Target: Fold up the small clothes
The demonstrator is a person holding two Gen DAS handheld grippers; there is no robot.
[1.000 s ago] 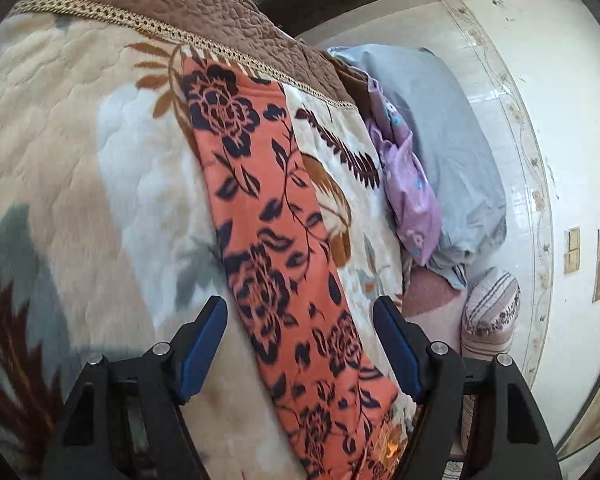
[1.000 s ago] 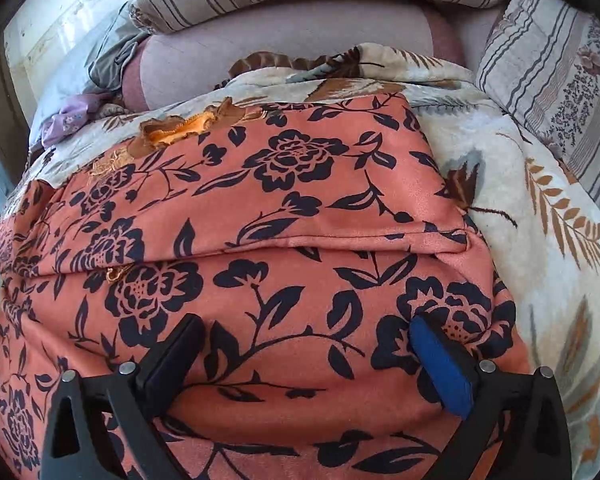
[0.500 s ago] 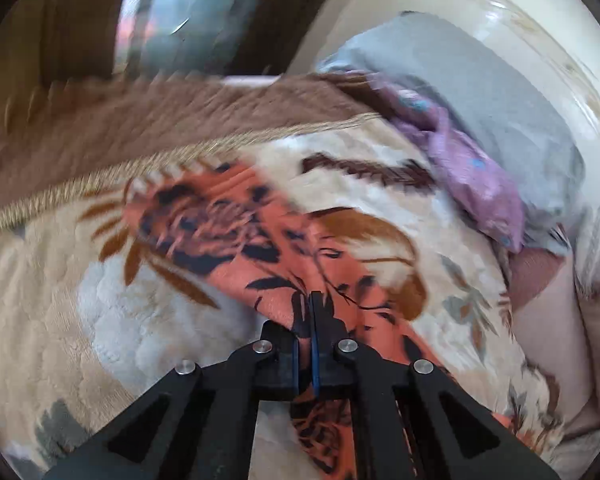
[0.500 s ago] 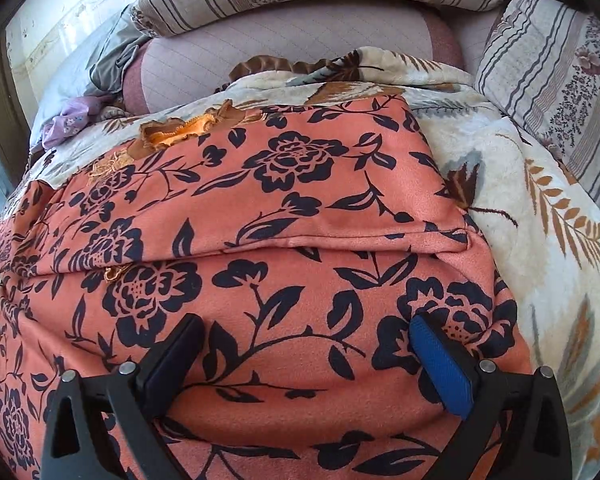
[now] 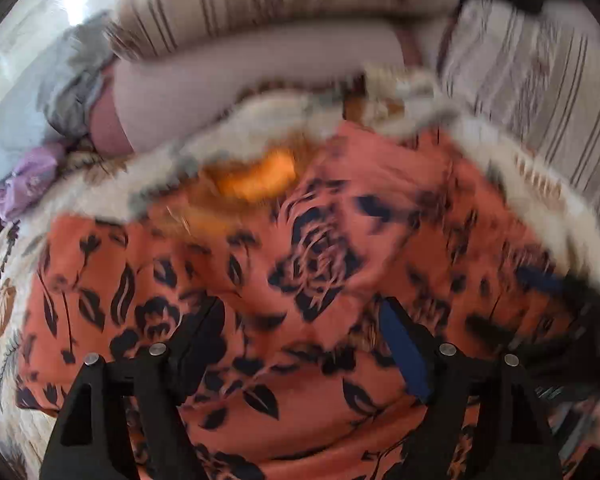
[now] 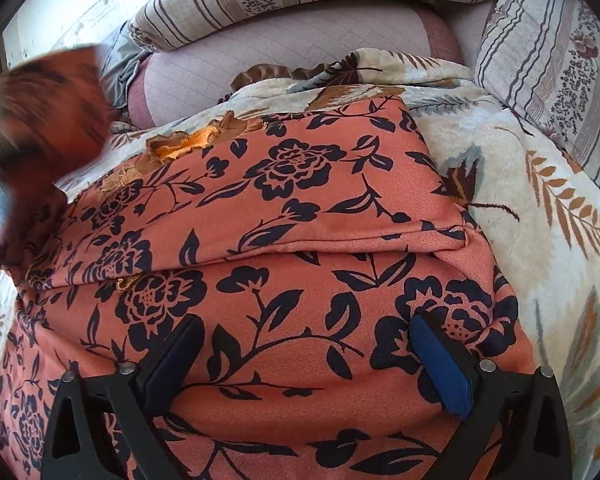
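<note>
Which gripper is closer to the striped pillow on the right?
Right. The right gripper hovers over the floral garment, on its side nearest the striped pillow; the left gripper, jaws opening with nothing between them, is farther on the right gripper's other side.

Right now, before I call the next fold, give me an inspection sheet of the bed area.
Surface: leaf-print blanket spread over the bed.
Job's things: orange floral cloth lying on the blanket, one layer folded over along a crosswise hem; a blurred orange flap is in the air at the left edge of the right wrist view.
Clutter: lilac cloth and grey cloth bunched at far left.
Grippers: left tongs opening, nothing between them; right tongs open over the cloth, pads not pinching it.
Cables: nothing seen.
Surroundings: striped pillows, pink bolster, pale wall.
</note>
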